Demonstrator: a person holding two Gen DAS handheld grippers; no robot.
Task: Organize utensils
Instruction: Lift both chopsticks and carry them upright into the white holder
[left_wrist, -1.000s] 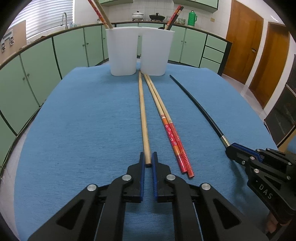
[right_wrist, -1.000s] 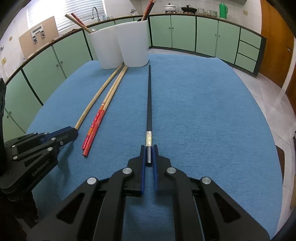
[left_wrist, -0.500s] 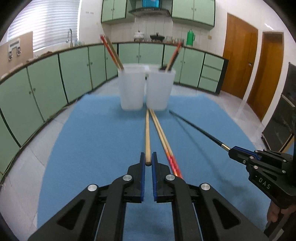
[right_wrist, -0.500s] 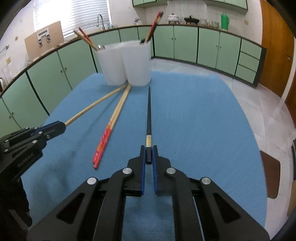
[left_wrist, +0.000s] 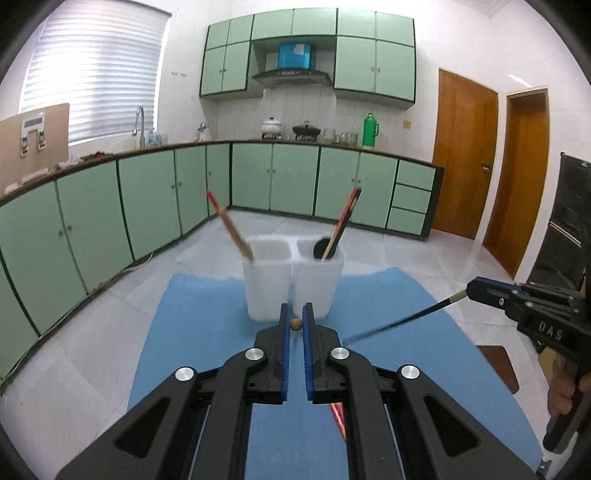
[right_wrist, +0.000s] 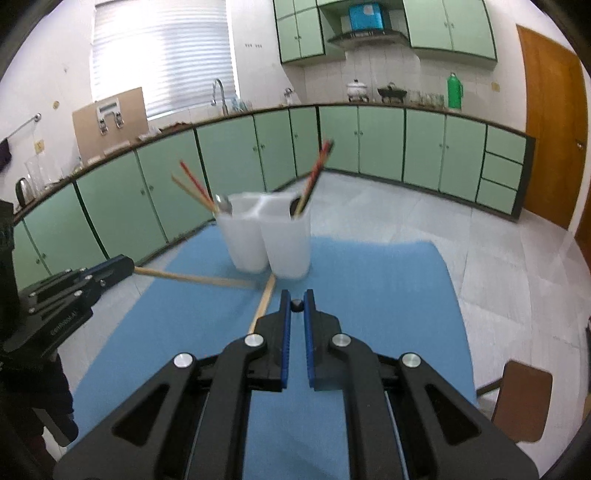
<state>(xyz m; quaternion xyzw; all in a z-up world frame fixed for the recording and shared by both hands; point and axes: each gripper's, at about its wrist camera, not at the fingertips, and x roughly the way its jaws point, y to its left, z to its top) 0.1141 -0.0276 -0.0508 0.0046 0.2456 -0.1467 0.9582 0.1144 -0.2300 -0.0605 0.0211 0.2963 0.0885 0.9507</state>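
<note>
Left gripper (left_wrist: 295, 325) clamps a bare wooden chopstick (right_wrist: 195, 278), seen end-on in its own view; the right camera shows its full length slanting above the blue mat (right_wrist: 388, 280). Right gripper (right_wrist: 296, 305) pinches a black chopstick (left_wrist: 399, 323), whose shaft only the left camera shows. The white twin-cup holder (left_wrist: 293, 284) stands ahead.

Matt blue cloth (left_wrist: 207, 332) (woven), translucent plastic holder (left_wrist: 269, 291), wooden chopstick (right_wrist: 199, 278).
</note>
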